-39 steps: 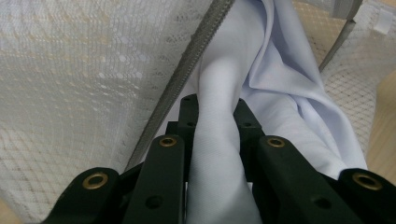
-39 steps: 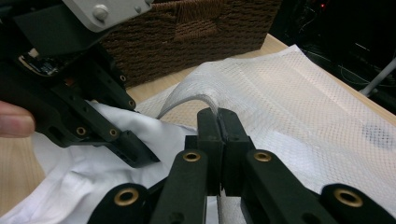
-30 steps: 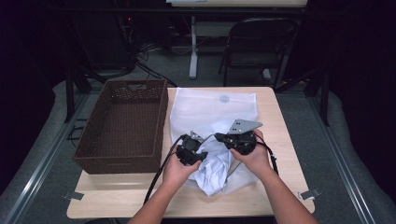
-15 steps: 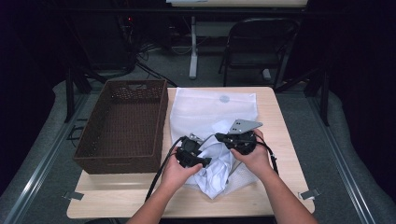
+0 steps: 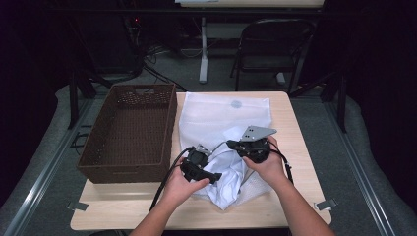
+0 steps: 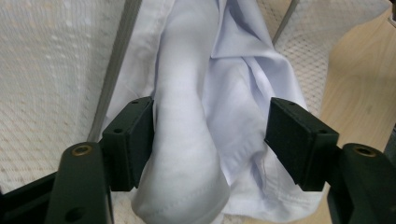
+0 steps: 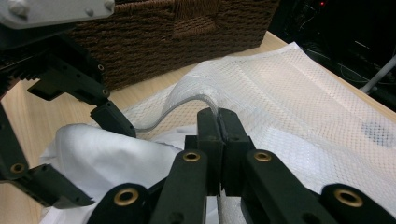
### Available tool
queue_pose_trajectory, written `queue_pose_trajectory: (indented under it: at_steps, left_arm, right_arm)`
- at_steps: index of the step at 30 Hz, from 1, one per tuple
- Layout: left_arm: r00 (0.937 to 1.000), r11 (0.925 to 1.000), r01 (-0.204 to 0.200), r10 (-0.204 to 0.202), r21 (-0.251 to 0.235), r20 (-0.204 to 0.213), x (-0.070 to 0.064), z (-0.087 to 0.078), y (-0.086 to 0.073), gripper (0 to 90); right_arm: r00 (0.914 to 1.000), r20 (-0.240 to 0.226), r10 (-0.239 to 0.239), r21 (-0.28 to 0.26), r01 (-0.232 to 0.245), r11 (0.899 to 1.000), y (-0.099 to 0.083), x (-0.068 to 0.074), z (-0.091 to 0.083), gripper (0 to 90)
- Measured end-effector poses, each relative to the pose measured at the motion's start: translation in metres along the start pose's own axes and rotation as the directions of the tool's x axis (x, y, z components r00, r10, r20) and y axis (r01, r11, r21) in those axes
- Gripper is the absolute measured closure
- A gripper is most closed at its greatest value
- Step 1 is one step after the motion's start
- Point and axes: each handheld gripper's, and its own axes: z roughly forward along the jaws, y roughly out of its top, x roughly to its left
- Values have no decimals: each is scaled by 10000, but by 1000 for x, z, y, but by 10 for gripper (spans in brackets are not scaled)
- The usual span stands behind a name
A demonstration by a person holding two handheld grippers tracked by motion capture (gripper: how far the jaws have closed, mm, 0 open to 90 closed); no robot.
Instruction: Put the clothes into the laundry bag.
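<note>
One basket, one mesh bag, one garment

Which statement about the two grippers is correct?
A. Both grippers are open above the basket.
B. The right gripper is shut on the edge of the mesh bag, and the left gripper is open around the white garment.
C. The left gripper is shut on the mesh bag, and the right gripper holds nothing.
B. In the right gripper view the right gripper pinches the mesh bag edge; in the left gripper view the left gripper stands open around the white garment.
</note>
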Motion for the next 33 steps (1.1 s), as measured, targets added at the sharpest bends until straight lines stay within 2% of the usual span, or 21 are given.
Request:
queue_pose_trajectory:
  at_steps: [5,9,15,19,24,29,33]
  left_arm:
    - [9999,9997,-123,124,215,-46,0,-2,-4,267]
    - [9999,9998,-67,69,190,-117,1,-2,-9,255]
    - [9999,9989,-101,97,465,104,0,8,-17,255]
    - [9996,9979,-259,262,600,-50,-1,11,-18,255]
    - [9996,9973,-298,296,672,34,-2,19,-22,260]
    - [9995,9975,-298,300,642,-20,-1,22,-25,287]
    - [9997,9993,-240,241,284,-6,0,25,-29,345]
  right_arm:
    - [10000,-10,-1,7,1,10000,0,0,0,892]
    - [10000,-21,9,19,-9,10000,0,1,0,892]
    - [10000,-22,-43,40,43,10000,0,2,0,892]
    - [10000,-29,-67,28,67,10000,0,2,0,892]
    - [10000,-34,-55,26,55,10000,0,2,-1,892]
    - [10000,-48,-84,35,85,10000,0,3,0,892]
    - [9999,-63,-104,52,104,9999,0,3,0,892]
